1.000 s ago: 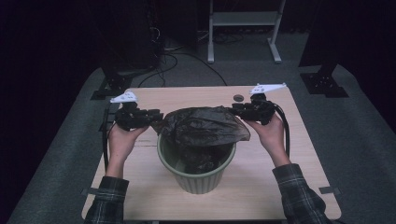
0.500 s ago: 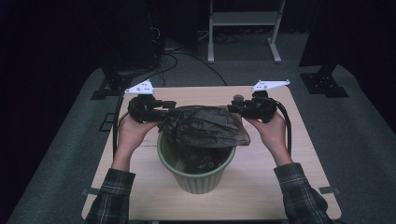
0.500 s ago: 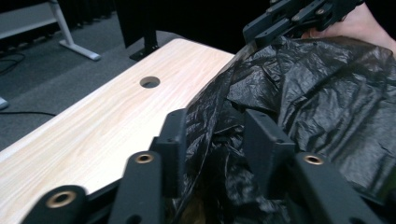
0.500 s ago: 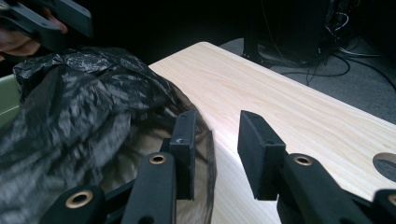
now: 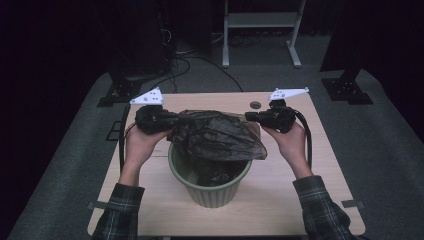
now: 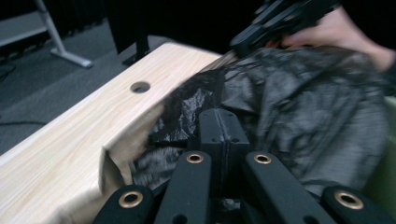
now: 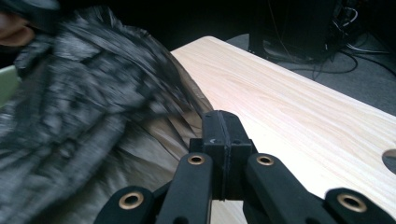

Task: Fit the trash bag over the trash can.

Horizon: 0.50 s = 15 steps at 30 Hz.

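Both hands are stretching a black bag (image 5: 217, 136) over the mouth of a green bin (image 5: 210, 182) that is standing mid-desk. The left gripper (image 5: 172, 119) is pinching the bag's left edge with its jaws shut flat on the film; its jaws have just been closing on that film. The right gripper (image 5: 250, 116) is doing the same on the right edge, jaws pressed together, with a thin fold of plastic seemingly trapped between them.

To do this well, the hands should be pulling apart evenly so the opening is spreading wider than the rim, then lowering both sides together and folding the edge down over the outside of the bin. Tugging too hard is likely tearing thin film, and a one-sided pull is probably tipping or sliding the bin, since nothing is steadying it.

The bag's loose bulk is sagging across the rim and hiding much of the opening, which is the main hindrance. The desk (image 5: 280, 200) is otherwise bare apart from a small round hole (image 5: 255, 105) near its far edge. Dark stands and cables are sitting on the floor beyond, well away.
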Available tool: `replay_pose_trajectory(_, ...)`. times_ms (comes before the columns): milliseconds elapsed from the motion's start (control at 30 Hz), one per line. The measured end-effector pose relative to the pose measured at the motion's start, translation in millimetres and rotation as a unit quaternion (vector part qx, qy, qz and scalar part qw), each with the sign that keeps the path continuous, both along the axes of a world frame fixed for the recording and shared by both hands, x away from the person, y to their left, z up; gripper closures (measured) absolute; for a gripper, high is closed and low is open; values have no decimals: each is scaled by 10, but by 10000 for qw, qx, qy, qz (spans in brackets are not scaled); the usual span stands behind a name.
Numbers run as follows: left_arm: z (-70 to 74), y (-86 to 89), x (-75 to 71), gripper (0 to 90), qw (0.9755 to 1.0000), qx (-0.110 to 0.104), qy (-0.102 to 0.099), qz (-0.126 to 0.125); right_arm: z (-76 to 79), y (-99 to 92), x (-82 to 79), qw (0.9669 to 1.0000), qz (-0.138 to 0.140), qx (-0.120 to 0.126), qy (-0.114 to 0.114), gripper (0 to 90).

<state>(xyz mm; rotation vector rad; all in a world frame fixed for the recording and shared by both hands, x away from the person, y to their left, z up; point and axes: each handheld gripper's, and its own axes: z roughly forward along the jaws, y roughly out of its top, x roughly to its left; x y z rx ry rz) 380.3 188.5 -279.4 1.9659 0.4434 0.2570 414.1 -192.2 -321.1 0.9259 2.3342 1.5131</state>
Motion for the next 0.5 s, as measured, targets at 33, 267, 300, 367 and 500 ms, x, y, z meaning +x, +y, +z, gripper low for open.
replay_pose_trajectory(33,14,25,-52,900,10000,-36,-9,-28,-10,-13,-1,10000,-2,11,11,900)
replay_pose_trajectory(267,-8,243,-434,900,9997,-145,-95,-176,-85,-56,-14,9999,-62,-42,77,900)
replay_pose_trajectory(300,-32,280,-488,900,9997,-144,-77,-186,-96,-57,-16,9999,-71,-64,89,900)
replay_pose_trajectory(367,-93,370,-596,900,9997,-153,-75,-169,-117,-65,-21,9999,-64,-71,100,900)
replay_pose_trajectory(500,-256,545,-764,900,9994,-320,21,-106,-174,-86,-18,9997,-109,-118,181,900)
